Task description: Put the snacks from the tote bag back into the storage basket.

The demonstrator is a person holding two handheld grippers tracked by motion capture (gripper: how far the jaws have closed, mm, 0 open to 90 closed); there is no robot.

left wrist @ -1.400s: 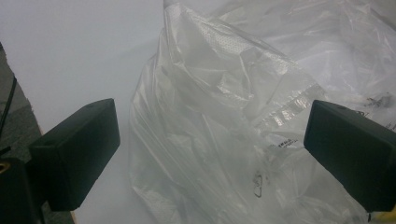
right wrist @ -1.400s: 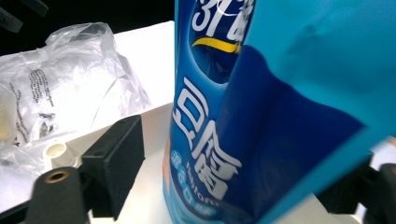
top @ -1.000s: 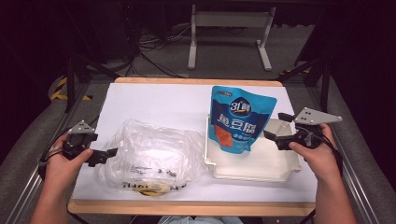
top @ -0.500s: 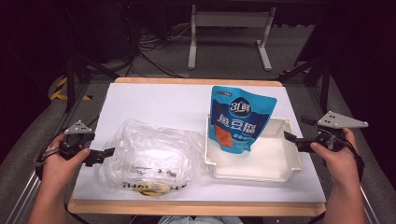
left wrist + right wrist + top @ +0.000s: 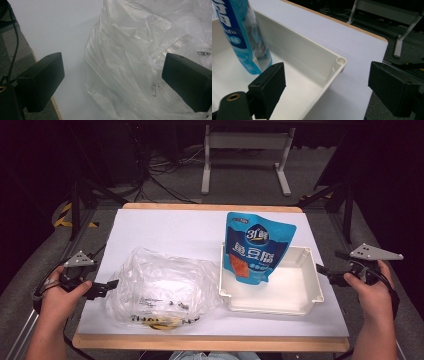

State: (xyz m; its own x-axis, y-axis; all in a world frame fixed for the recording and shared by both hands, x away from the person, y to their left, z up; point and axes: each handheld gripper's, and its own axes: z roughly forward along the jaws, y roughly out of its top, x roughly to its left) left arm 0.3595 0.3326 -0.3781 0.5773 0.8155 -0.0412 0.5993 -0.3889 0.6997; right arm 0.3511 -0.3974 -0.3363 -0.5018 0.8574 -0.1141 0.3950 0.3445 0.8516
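A blue snack pouch [image 5: 255,247] stands upright in the white tray [image 5: 305,307], leaning at its back-left part. In the right gripper view the pouch [image 5: 242,37] is at the left and the tray's corner [image 5: 339,61] lies between the jaws. My right gripper [image 5: 325,273] [image 5: 327,75] is open, just right of the tray's right wall, holding nothing. A crumpled clear plastic bag [image 5: 160,287] lies on the left half of the table. My left gripper [image 5: 111,285] [image 5: 112,67] is open at the bag's left edge, with bag folds [image 5: 125,62] between the jaws but not pinched.
The white tabletop [image 5: 170,227] has a wooden rim along the front [image 5: 210,343]. Metal stand legs [image 5: 245,165] and cables [image 5: 160,175] lie on the floor behind the table. Dark frame bars [image 5: 345,205] stand at the right.
My right gripper has drawn back to the right, from beside the pouch to just past the tray's right wall. The pouch stays upright in the tray. The left gripper has barely moved.
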